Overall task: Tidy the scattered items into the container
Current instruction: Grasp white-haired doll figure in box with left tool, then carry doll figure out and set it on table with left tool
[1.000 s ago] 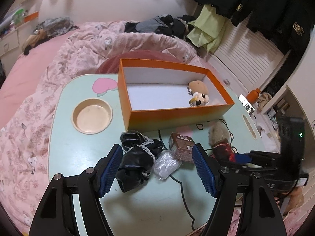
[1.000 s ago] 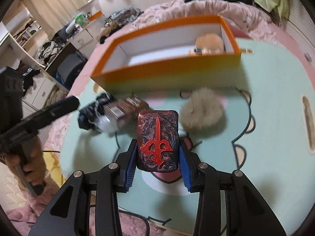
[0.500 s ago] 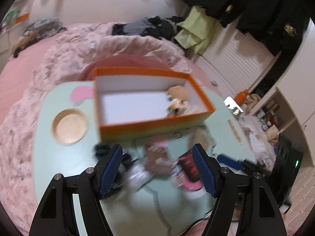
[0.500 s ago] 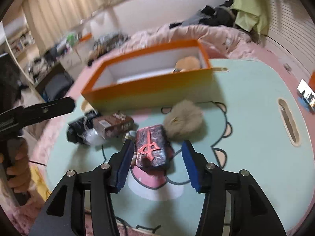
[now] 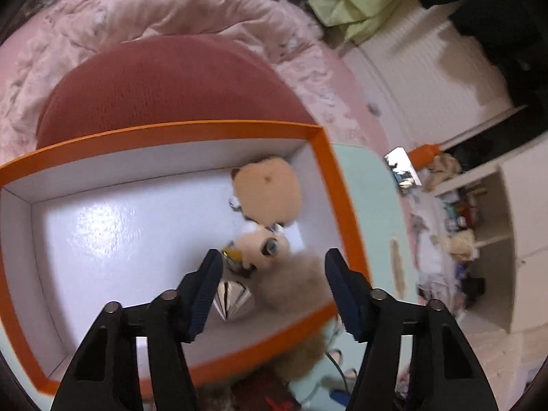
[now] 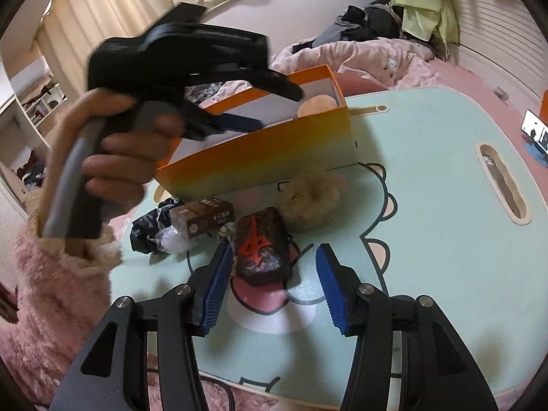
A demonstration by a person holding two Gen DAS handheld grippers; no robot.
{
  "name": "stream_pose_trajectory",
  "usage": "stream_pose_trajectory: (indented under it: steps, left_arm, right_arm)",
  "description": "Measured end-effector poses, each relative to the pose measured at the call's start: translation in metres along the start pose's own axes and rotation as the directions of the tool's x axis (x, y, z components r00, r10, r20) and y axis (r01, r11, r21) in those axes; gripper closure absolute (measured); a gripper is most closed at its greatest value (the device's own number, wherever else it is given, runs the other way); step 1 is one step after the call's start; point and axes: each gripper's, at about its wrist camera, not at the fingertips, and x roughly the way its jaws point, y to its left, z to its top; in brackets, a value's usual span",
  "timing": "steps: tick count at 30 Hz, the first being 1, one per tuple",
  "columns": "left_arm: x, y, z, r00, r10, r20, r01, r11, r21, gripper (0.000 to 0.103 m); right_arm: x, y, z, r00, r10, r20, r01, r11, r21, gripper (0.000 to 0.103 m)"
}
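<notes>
The orange box with a white inside holds a tan plush toy and a small silver wrapped item near its right end. My left gripper is open and empty, hovering over that end; it also shows in the right wrist view above the box. My right gripper is open just above the table, its jaws either side of a dark case with a red emblem. A beige fur pompom, a brown carton, a clear plastic wrap and a black cloth lie in front of the box.
The mint green table has a slot handle at the right. A red cushion and pink bedding lie behind the box. A phone on a stand sits right of the table.
My left gripper has moved forward from the scattered items to above the box. My right gripper has let go of the dark case, which now lies on the table.
</notes>
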Motion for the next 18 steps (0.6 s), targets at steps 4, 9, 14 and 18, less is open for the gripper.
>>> stream_pose_trajectory:
  steps: [4,9,14,18]
  left_arm:
    - [0.013,-0.005,0.001,0.999,0.032,-0.022,-0.032,0.999,0.007,0.056]
    - [0.024,-0.001,0.003,0.999,0.044,-0.006,-0.044,0.999,-0.003,0.06]
    - [0.021,0.004,0.001,0.998,0.063,0.0,-0.063,0.998,0.007,0.061]
    - [0.012,0.018,0.001,0.993,0.117,0.026,-0.117,0.993,-0.004,0.061]
  right_arm:
    - [0.001,-0.003,-0.001,1.0,0.01,-0.009,-0.01,1.0,0.011,0.051]
    - [0.001,-0.004,-0.002,1.0,0.014,-0.014,-0.014,1.0,0.01,0.051]
    - [0.001,-0.006,-0.003,1.0,0.017,-0.021,-0.016,1.0,0.018,0.051]
    - [0.0,-0.007,-0.003,0.999,0.019,-0.025,-0.019,1.0,0.019,0.051]
